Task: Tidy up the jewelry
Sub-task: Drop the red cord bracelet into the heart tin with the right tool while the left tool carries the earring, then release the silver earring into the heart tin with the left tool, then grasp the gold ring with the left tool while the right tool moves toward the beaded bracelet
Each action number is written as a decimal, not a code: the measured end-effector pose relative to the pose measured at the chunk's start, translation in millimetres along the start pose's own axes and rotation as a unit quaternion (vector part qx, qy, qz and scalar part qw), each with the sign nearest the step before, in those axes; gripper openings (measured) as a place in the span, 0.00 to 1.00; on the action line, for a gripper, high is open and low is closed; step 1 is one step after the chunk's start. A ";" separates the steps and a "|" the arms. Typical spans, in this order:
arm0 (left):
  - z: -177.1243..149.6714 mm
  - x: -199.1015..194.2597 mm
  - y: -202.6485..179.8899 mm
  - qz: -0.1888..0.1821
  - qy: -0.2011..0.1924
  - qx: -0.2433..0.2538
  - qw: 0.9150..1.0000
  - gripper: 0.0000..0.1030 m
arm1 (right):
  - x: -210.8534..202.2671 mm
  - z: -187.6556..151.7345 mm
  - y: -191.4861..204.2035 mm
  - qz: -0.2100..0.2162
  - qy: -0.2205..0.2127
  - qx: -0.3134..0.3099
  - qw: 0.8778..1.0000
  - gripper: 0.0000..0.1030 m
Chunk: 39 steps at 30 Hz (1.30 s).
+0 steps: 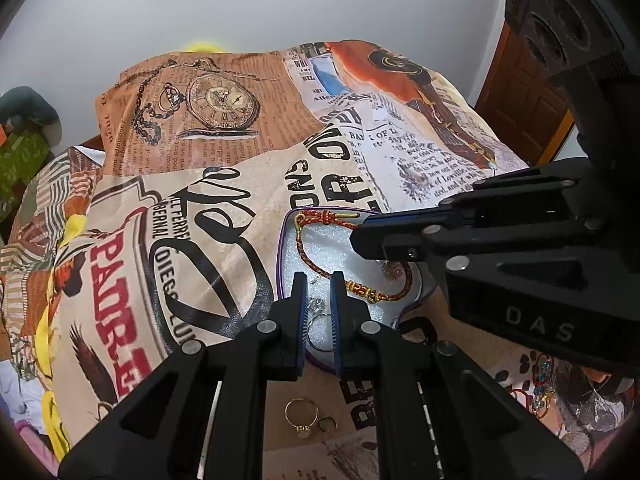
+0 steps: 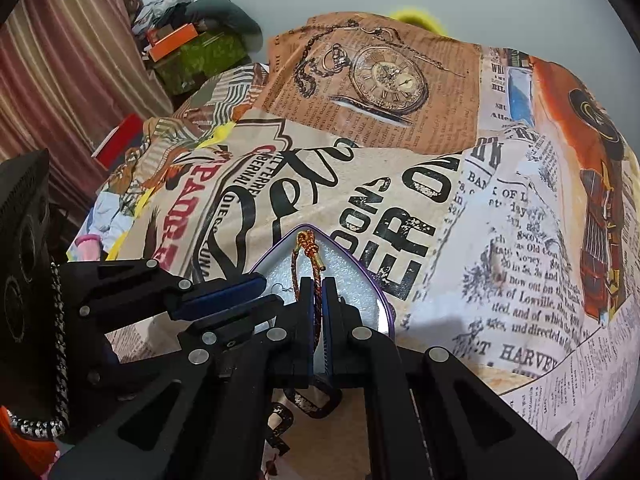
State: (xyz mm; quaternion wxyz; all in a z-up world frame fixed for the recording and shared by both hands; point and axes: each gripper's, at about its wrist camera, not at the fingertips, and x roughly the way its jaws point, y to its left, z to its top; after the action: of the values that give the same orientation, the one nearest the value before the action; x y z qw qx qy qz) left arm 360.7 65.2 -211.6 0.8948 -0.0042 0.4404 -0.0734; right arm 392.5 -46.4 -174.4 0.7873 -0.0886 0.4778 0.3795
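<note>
A heart-shaped jewelry box [image 1: 285,248] with a purple rim and white glittery lining lies on the printed cloth; it also shows in the right wrist view [image 2: 360,280]. A red-and-gold braided bracelet [image 1: 304,252] lies in it. My left gripper [image 1: 319,280] is over the box's near part, jaws slightly apart around a silver ring [image 1: 318,330] with a sparkly piece. My right gripper [image 2: 318,284] is shut on the braided bracelet [image 2: 308,246] over the box. It enters the left wrist view from the right [image 1: 360,236].
A gold ring [image 1: 302,414] and a small ring [image 1: 327,424] lie on the cloth below the box. Colourful beaded jewelry [image 1: 542,384] lies at the right. A silver chain [image 2: 60,360] hangs at the left of the right wrist view. Boxes [image 2: 188,52] stand beyond the table.
</note>
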 end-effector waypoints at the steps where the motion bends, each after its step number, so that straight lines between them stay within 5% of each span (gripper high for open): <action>1: -0.3 -0.6 -0.8 0.000 0.001 0.001 1.000 0.09 | -0.1 0.0 1.1 -0.005 0.001 -0.004 1.000 0.03; 10: -3.9 -13.6 -4.4 0.007 -0.001 0.004 1.000 0.17 | -10.9 -1.7 8.7 -0.029 -0.002 -0.015 0.999 0.10; 15: -7.1 -32.3 -4.2 0.011 -0.014 0.001 1.000 0.28 | -30.0 -4.6 13.7 -0.046 -0.028 -0.017 0.998 0.38; 30: -19.9 -115.1 -17.9 0.012 -0.065 0.005 0.998 0.35 | -105.2 -33.2 35.5 -0.085 -0.099 -0.030 0.991 0.39; 39: -38.4 -136.2 -45.8 -0.012 -0.064 0.021 0.998 0.37 | -132.2 -75.6 33.8 -0.106 -0.105 -0.028 0.988 0.40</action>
State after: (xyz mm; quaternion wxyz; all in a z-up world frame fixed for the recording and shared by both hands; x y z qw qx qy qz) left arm 242.7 40.5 -124.5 0.9203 0.0046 0.3801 -0.0924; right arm 283.9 -128.7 -98.4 0.8662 -0.1206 0.3696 0.3138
